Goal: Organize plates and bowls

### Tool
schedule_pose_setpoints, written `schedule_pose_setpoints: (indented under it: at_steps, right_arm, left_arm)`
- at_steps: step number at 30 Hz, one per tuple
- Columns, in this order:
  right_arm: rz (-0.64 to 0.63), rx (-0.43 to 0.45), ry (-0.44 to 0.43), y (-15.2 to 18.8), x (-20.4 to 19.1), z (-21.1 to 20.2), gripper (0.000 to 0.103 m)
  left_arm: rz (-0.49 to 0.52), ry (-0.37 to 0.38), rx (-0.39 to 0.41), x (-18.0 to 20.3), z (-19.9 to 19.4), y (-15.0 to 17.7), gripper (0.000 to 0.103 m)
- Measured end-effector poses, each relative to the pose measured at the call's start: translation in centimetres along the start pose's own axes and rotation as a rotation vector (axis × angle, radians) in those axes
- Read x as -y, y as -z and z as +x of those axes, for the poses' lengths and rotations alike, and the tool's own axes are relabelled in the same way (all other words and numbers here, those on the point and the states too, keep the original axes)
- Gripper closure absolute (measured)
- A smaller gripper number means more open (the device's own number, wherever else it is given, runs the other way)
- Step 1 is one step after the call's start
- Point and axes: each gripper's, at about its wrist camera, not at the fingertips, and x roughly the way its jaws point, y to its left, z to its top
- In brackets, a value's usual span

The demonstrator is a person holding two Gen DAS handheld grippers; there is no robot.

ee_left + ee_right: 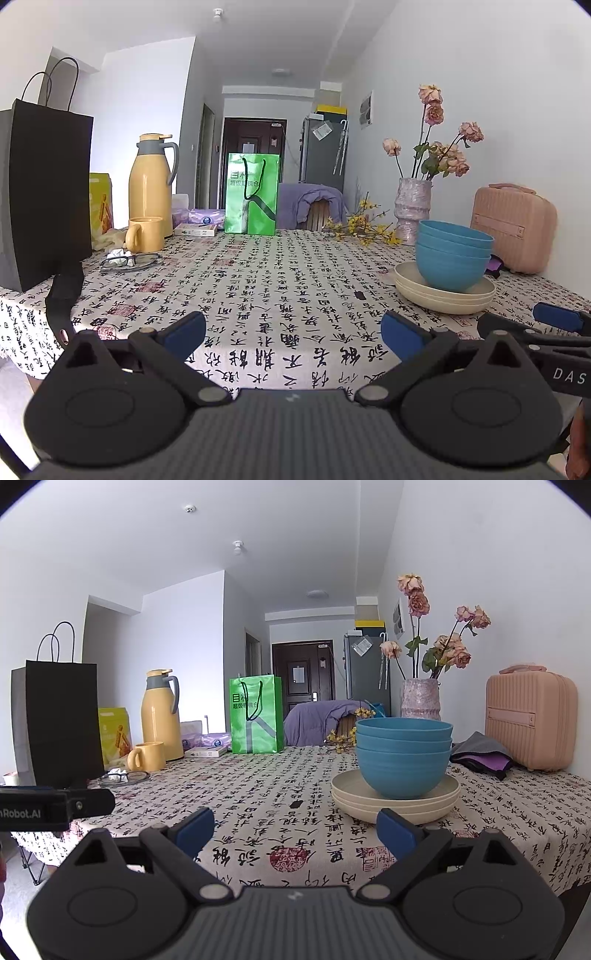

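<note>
Item: blue bowls [403, 760], nested, on cream plates [395, 799], centre-right of frame, on table [258, 812]. Left hand-held gripper [293, 334] & right hand-held gripper [295, 830]: jaws apart, nothing held. Risk: lifting plates w/ bowls on top, stack likely slides.

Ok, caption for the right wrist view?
Open right hand-held gripper faces stacked blue bowls on cream plates atop a calligraphy-print tablecloth.

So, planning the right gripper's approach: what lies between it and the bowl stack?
Only bare patterned tablecloth between right gripper and blue bowls on the cream plates, in the right wrist view.
</note>
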Motion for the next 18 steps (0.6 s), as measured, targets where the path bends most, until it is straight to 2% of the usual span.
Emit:
schedule_pose_setpoints:
  at_steps: [18]
  right_arm:
    - [0.005, -0.008, 0.001, 0.17, -0.04, 0.0, 0.008]
  left_arm:
    - [0.0, -0.001, -0.004, -0.05, 0.12, 0.05, 0.0]
